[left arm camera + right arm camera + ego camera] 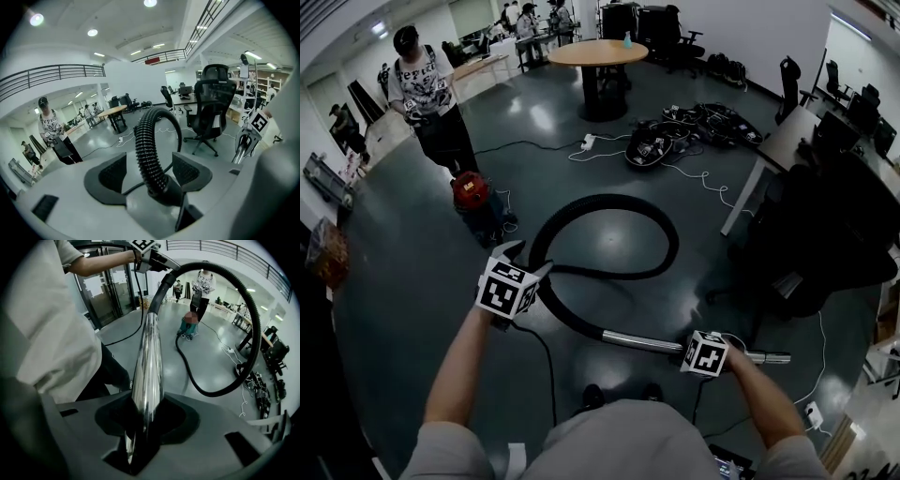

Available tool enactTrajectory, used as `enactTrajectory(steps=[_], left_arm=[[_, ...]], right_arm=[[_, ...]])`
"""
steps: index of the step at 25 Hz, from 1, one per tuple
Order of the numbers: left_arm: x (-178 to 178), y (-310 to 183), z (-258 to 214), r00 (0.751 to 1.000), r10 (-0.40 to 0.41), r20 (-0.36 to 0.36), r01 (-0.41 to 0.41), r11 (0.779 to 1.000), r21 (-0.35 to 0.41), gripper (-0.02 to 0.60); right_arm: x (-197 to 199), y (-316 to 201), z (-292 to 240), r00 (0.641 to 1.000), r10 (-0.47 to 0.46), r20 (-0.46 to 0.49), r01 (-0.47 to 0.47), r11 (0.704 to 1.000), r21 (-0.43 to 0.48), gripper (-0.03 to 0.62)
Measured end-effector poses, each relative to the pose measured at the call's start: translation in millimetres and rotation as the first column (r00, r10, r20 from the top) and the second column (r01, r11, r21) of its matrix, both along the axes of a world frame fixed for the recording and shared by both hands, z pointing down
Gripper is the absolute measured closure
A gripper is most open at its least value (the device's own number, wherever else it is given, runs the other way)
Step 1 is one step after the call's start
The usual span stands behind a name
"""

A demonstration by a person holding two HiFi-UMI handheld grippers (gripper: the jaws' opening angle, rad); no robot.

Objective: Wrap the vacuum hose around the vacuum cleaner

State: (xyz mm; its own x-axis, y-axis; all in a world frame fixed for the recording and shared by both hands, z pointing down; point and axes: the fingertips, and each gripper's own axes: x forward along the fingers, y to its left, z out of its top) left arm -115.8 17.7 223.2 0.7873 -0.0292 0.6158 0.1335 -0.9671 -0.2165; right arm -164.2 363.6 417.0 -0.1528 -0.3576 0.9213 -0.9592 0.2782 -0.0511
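The red-topped vacuum cleaner stands on the floor at the left. Its black ribbed hose runs from it in a wide loop on the floor and rises to my hands, ending in a chrome wand tube. My left gripper is open around the hose just above its cuff; the pads stand off it on both sides. My right gripper is shut on the chrome tube, which runs away towards the left gripper. In the right gripper view the hose arcs overhead and the vacuum cleaner sits far back.
A person stands just behind the vacuum cleaner. A round table is at the back, bags and white cables lie on the floor to its right, and a black office chair and a desk stand on the right.
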Motion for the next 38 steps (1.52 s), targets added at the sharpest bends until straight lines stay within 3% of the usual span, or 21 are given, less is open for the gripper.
enactTrajectory(steps=[3, 5, 7, 9, 13, 17, 20, 22, 24, 28, 31, 33, 35, 38], left_arm=[[-9.0, 8.7, -7.1, 1.000, 0.023, -0.004, -0.023, 0.999, 0.024, 0.282], [-11.5, 33.1, -0.1, 0.997, 0.080, 0.006, -0.080, 0.994, 0.071, 0.282], [-12.2, 72.3, 13.8, 0.986, 0.168, 0.019, -0.169, 0.979, 0.112, 0.282], [-11.7, 122.2, 30.9, 0.957, 0.288, 0.045, -0.291, 0.947, 0.134, 0.282], [-0.5, 222.3, 69.8, 0.842, 0.522, 0.132, -0.538, 0.830, 0.146, 0.282], [8.8, 288.5, 100.2, 0.715, 0.655, 0.246, -0.691, 0.715, 0.105, 0.283], [16.5, 315.8, 115.5, 0.652, 0.695, 0.305, -0.745, 0.662, 0.084, 0.284], [14.5, 332.6, 128.8, 0.614, 0.712, 0.339, -0.767, 0.640, 0.046, 0.284], [11.9, 338.8, 144.0, 0.601, 0.707, 0.373, -0.772, 0.634, 0.043, 0.284], [11.6, 339.0, 161.7, 0.623, 0.667, 0.410, -0.747, 0.662, 0.058, 0.284], [7.9, 334.5, 172.7, 0.625, 0.649, 0.434, -0.747, 0.658, 0.093, 0.285], [10.9, 324.1, 178.2, 0.645, 0.628, 0.435, -0.735, 0.665, 0.129, 0.335], [13.6, 312.7, 180.8, 0.662, 0.614, 0.430, -0.719, 0.681, 0.136, 0.446], [11.3, 293.0, 180.9, 0.652, 0.622, 0.434, -0.707, 0.705, 0.054, 0.451]], right_arm=[[11.1, 3.8, 3.1, 0.996, 0.068, 0.054, -0.069, 0.997, 0.022, 0.454], [19.5, 4.1, 1.9, 0.988, 0.118, 0.097, -0.122, 0.992, 0.039, 0.453], [27.4, 5.6, -1.3, 0.981, 0.157, 0.115, -0.162, 0.986, 0.031, 0.453], [34.0, 7.5, -2.4, 0.977, 0.180, 0.116, -0.183, 0.983, 0.017, 0.453], [47.2, 8.6, -7.3, 0.985, 0.151, 0.078, -0.153, 0.988, 0.019, 0.453], [48.8, 7.9, -14.3, 0.992, 0.095, 0.083, -0.096, 0.995, 0.001, 0.453], [52.2, 11.3, -19.8, 0.995, 0.038, 0.091, -0.037, 0.999, -0.013, 0.452], [52.9, 17.9, -20.9, 0.995, 0.001, 0.101, 0.002, 1.000, -0.031, 0.451], [52.0, 18.2, -23.9, 0.994, -0.037, 0.103, 0.042, 0.998, -0.042, 0.451], [55.2, 15.4, -36.5, 0.991, -0.100, 0.087, 0.106, 0.992, -0.074, 0.451], [52.2, 8.4, -38.4, 0.983, -0.154, 0.096, 0.162, 0.983, -0.085, 0.451], [51.7, -0.8, -39.1, 0.976, -0.194, 0.096, 0.203, 0.975, -0.086, 0.451], [52.5, -11.6, -39.5, 0.967, -0.237, 0.094, 0.246, 0.965, -0.093, 0.451], [54.7, -32.5, -37.8, 0.953, -0.287, 0.099, 0.297, 0.947, -0.122, 0.451]])
